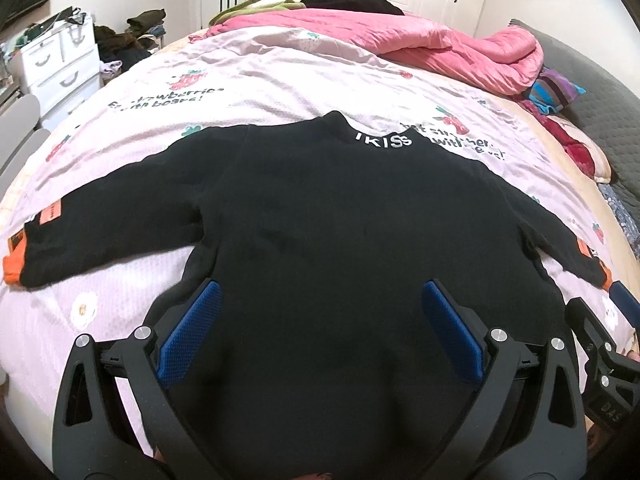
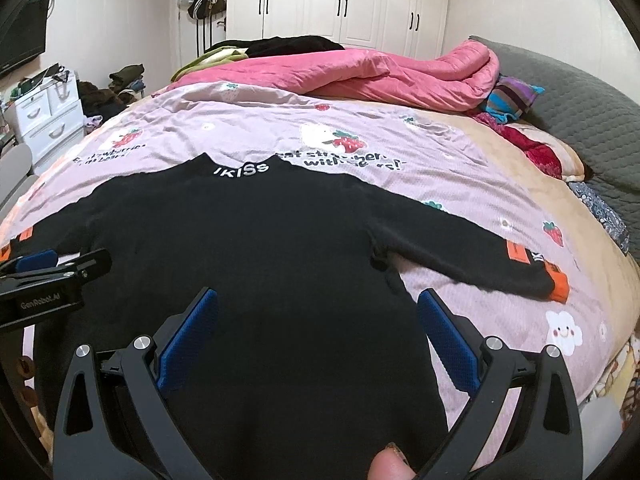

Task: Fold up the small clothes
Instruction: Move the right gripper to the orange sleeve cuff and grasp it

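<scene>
Left hand-held gripper (image 1: 318, 300) and right hand-held gripper (image 2: 318, 308) both wide open, holding nothing, over hem of black sweater (image 1: 340, 220) spread flat on bed (image 1: 280, 76). Folding not started; next likely grab a sleeve (image 2: 480, 256), fold inward.

Sweater collar (image 2: 240, 170): white letters "IKISS", at 12 o'clock on the black sweater (image 2: 256, 264).
Bedsheet (image 2: 280, 128): black print "eat strawberries with bears!", partly covered, at 1 o'clock from the collar (a second copy sits at 10 o'clock).
Left gripper (image 2: 40, 280): "GenRobot.AI" on its black body, right wrist view.
Orange sleeve patches (image 2: 516, 254): print too small to read.
</scene>
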A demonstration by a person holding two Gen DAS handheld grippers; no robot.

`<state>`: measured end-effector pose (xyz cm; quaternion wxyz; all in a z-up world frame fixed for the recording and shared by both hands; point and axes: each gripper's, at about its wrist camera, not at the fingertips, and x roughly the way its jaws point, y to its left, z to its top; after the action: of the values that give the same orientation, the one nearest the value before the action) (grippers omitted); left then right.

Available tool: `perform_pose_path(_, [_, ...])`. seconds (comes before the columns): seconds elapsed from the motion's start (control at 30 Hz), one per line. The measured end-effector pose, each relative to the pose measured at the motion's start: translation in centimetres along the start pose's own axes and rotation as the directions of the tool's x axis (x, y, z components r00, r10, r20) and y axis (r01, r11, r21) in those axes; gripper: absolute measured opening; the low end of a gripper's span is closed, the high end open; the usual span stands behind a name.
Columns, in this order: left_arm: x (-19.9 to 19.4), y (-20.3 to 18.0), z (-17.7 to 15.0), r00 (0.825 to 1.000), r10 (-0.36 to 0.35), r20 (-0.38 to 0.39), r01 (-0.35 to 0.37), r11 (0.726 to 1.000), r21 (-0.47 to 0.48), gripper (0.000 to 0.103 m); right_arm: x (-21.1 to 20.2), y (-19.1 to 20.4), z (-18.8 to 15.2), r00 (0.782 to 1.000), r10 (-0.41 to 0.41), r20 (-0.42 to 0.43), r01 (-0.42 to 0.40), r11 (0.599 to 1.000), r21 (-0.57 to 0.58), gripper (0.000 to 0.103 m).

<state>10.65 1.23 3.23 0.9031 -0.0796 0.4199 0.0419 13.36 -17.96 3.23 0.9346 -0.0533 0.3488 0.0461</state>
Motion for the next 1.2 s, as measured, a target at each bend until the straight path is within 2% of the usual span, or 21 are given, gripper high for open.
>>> perform_pose_path(0.4, [3.4,-0.8,4.2,1.0,0.024,-0.013,-0.024,1.0,0.007,0.094,4.6,-2.0,3.3,0.999,-0.037,-0.024,0.038,0.997,0.061,0.099])
perform_pose_path(0.63, [6.0,-2.7,6.1,0.999,0.033,-0.028,-0.032,0.999,0.036,0.094,7.5,-5.2,4.7,0.995,-0.093,-0.044,0.098,0.988,0.123,0.099])
perform_pose_path(0.9, [8.8,-4.9,7.2,0.999,0.008,-0.052,-0.004,0.997,0.077,0.094,10.4,-8.6,4.9,0.985,-0.152,-0.081,0.164,0.97,0.178,0.099])
perform_pose_path(1.1, [10.9,-6.3,7.2,0.997,0.001,-0.072,0.007,0.994,0.113,0.094,11.7,-11.9,4.2,0.974,-0.192,-0.12,0.218,0.937,0.273,0.099])
perform_pose_path(1.2, [11.5,-6.6,7.0,0.996,-0.014,-0.084,0.024,0.993,0.114,0.094,11.8,-14.2,3.7,0.962,-0.233,-0.141,0.268,0.904,0.334,0.099])
